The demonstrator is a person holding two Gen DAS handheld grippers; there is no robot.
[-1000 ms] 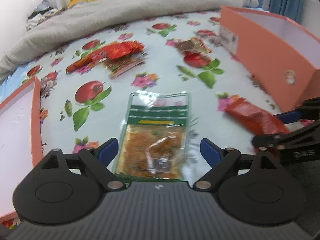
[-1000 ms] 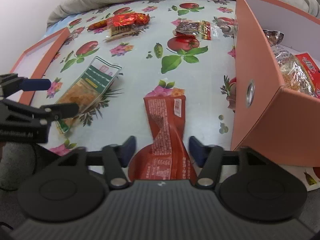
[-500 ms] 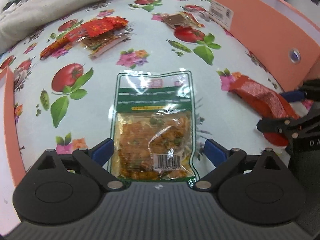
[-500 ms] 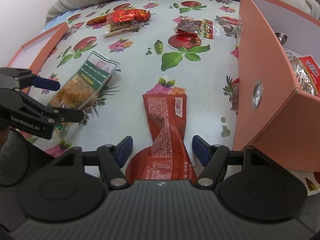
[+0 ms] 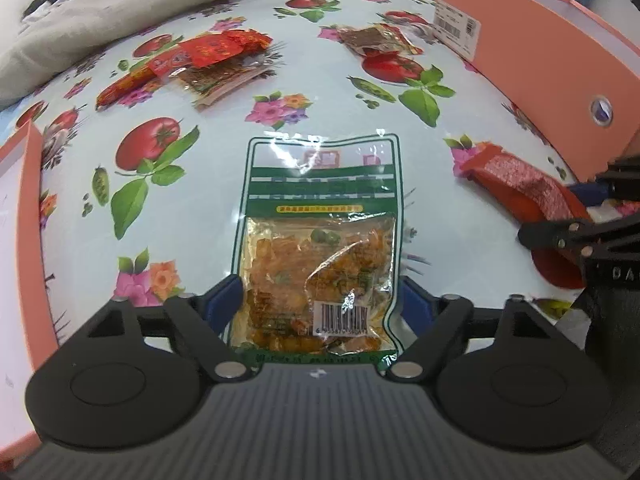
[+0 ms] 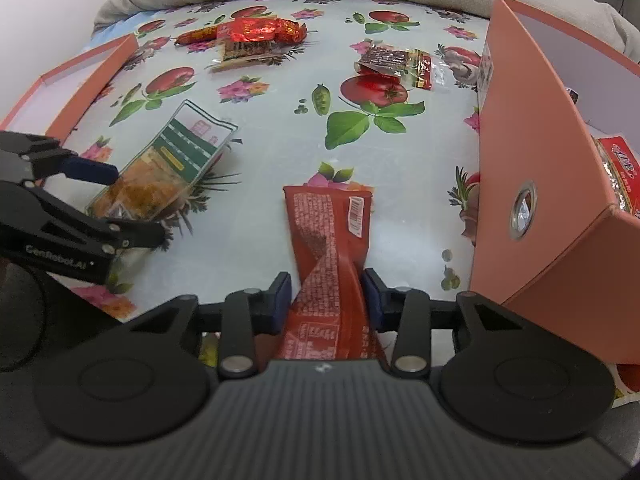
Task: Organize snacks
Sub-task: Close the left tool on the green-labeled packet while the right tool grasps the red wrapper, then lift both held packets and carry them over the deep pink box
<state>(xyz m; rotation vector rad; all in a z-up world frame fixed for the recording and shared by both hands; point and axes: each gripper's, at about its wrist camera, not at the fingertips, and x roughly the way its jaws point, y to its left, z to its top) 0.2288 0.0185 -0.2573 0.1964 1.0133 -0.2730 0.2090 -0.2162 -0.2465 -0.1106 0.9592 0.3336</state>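
Observation:
A clear packet with a green band and orange snack pieces [image 5: 320, 220] lies flat on the tomato-print cloth [image 5: 224, 160]. My left gripper [image 5: 320, 300] straddles its near end; the jaws are closing and both blue pads touch its long edges. The right wrist view shows this gripper [image 6: 138, 204] and the green packet [image 6: 176, 160] at the left. A long red packet [image 6: 328, 232], twisted at its waist, lies beside the orange box [image 6: 532, 140]. My right gripper [image 6: 326, 296] is closing on that waist with its pads against it. The left wrist view has the red packet [image 5: 516, 176] and right gripper [image 5: 552, 216] at right.
The open orange box holds several snack packs [image 6: 616, 168]. A shallow orange lid [image 6: 80, 80] lies at the left edge. Red wrappers [image 6: 256, 30] and a brown packet [image 6: 392, 60] lie farther back. A grey blanket [image 5: 160, 0] borders the far side.
My left gripper has come down closer over the green packet and its jaws have narrowed onto its edges. The right jaws have drawn in against the red packet's waist.

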